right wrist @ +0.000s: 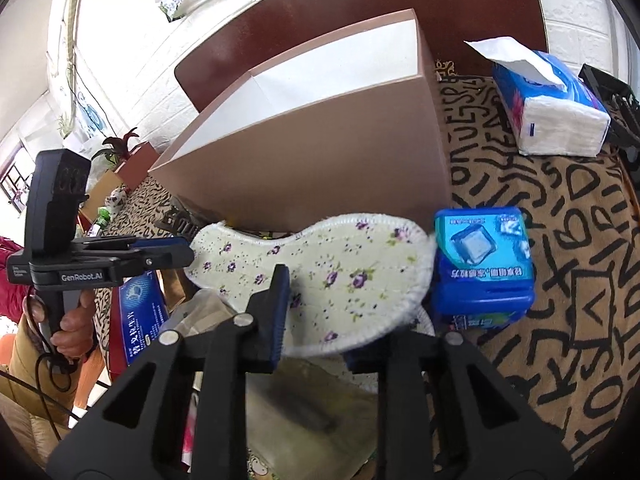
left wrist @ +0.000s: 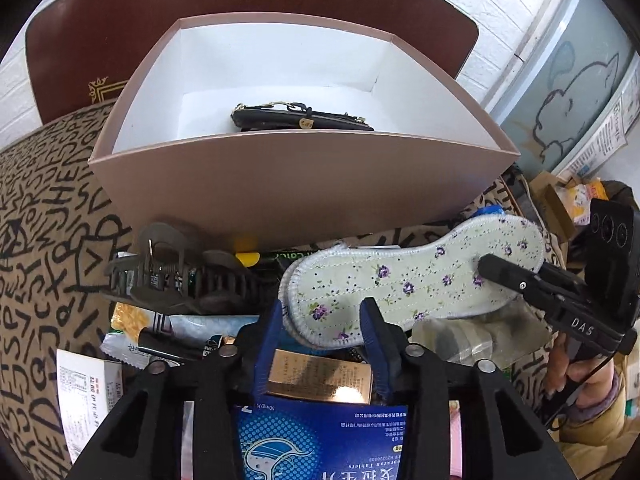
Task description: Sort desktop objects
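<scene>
A floral insole (left wrist: pixel 416 280) is seen raised above a pile of clutter, just in front of the near wall of a pink box (left wrist: pixel 304 184); a second insole edge is visible directly beneath it in the left wrist view. The right gripper (left wrist: pixel 486 266) is seen from the left wrist view with its fingers closed on the insole's wider end, at the right side of the scene; in its own view, one blue-padded finger (right wrist: pixel 280 300) is seen lying over the insole's top face while the other is hidden below it. The left gripper (left wrist: pixel 322 332) is observed with its fingers spread apart at the insole's narrower end, one pad on either side of that end; contact with the fabric cannot be confirmed. Inside the box, a black strap item (left wrist: pixel 300 118) with a metal buckle is noted lying on the white floor. A dark lid (left wrist: pixel 120 20) is stood upright behind the box, against a white wall. The surface is covered by a tan cloth (left wrist: pixel 44 240) printed with black letters. To the left of the insole a grey hair claw clip (left wrist: pixel 172 276) is recorded on the pile, and a blue medicine carton (left wrist: pixel 320 440) is seen nearest the left camera. A blue tub (right wrist: pixel 484 264) is found just to the right of the insole, and a tissue pack (right wrist: pixel 552 104) is set farther back on the right.
</scene>
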